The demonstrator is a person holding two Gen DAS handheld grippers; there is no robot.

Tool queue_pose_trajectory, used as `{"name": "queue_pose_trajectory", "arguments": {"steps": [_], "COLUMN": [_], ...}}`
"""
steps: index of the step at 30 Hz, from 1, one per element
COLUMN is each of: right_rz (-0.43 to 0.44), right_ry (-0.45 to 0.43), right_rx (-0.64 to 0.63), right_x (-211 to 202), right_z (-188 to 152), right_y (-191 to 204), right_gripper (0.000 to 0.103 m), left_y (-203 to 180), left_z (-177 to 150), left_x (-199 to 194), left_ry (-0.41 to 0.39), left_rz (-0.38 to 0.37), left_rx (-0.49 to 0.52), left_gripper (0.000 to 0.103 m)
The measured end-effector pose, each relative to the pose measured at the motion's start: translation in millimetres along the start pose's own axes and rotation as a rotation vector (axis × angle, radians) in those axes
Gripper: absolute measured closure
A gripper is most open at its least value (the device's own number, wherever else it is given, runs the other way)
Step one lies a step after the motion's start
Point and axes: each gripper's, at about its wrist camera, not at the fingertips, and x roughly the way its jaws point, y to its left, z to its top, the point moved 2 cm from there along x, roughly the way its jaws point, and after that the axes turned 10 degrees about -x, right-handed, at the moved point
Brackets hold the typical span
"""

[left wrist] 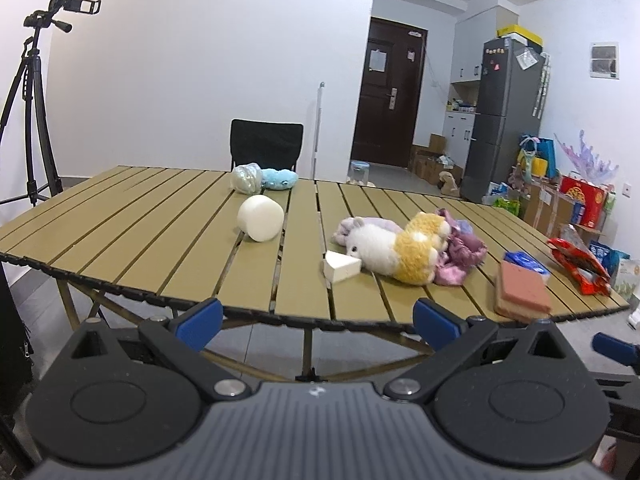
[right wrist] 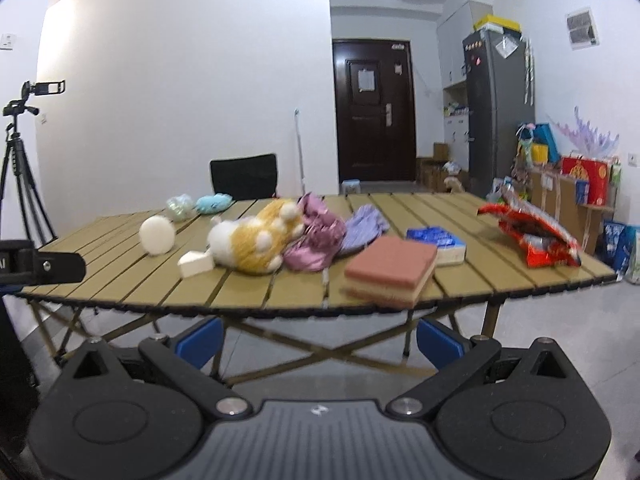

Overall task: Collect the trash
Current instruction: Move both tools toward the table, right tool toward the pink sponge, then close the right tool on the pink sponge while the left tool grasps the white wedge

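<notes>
A slatted tan table (left wrist: 160,240) (right wrist: 500,276) carries a red crumpled snack bag (left wrist: 580,268) (right wrist: 532,236) at its right end, a blue packet (left wrist: 524,262) (right wrist: 438,240), a pink-and-tan sponge (left wrist: 522,292) (right wrist: 390,268), a crushed clear bottle (left wrist: 246,178) (right wrist: 180,206), a white cylinder (left wrist: 260,218) (right wrist: 157,235) and a white wedge (left wrist: 342,266) (right wrist: 195,263). My left gripper (left wrist: 318,322) and right gripper (right wrist: 320,338) are both open and empty, in front of the table's near edge, below its top.
A white-and-orange plush toy (left wrist: 400,248) (right wrist: 256,240), pink and purple cloths (left wrist: 460,252) (right wrist: 320,236) and a blue plush (left wrist: 280,179) (right wrist: 214,203) lie on the table. A black chair (left wrist: 266,146) stands behind it, a tripod (left wrist: 30,120) at left, boxes and bags at right.
</notes>
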Motion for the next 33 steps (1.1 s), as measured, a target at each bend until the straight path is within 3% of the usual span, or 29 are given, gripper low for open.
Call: {"name": "queue_pose_trajectory", "arguments": {"steps": [12, 27, 29, 31, 33], "right_rz": [-0.112, -0.198, -0.22, -0.222, -0.208], "right_ry": [-0.076, -0.006, 0.006, 0.025, 0.019], "right_rx": [-0.035, -0.02, -0.036, -0.029, -0.001], "right_x": [51, 138, 149, 157, 158], "right_z": [21, 9, 6, 3, 3], "right_y": [-25, -44, -44, -46, -50], "right_gripper": [0.0, 0.0, 0.003, 0.014, 0.015], "left_y": [3, -5, -9, -10, -11], "left_z": [27, 29, 26, 24, 23], "left_x": [45, 100, 109, 118, 128], "left_ry": [-0.021, 0.039, 0.053, 0.07, 0.086], "left_rz": [0.034, 0.054, 0.065, 0.071, 0.073], "left_rx": [-0.005, 0.042, 0.073, 0.08, 0.074], "left_gripper": [0.0, 0.0, 0.0, 0.0, 0.0]}}
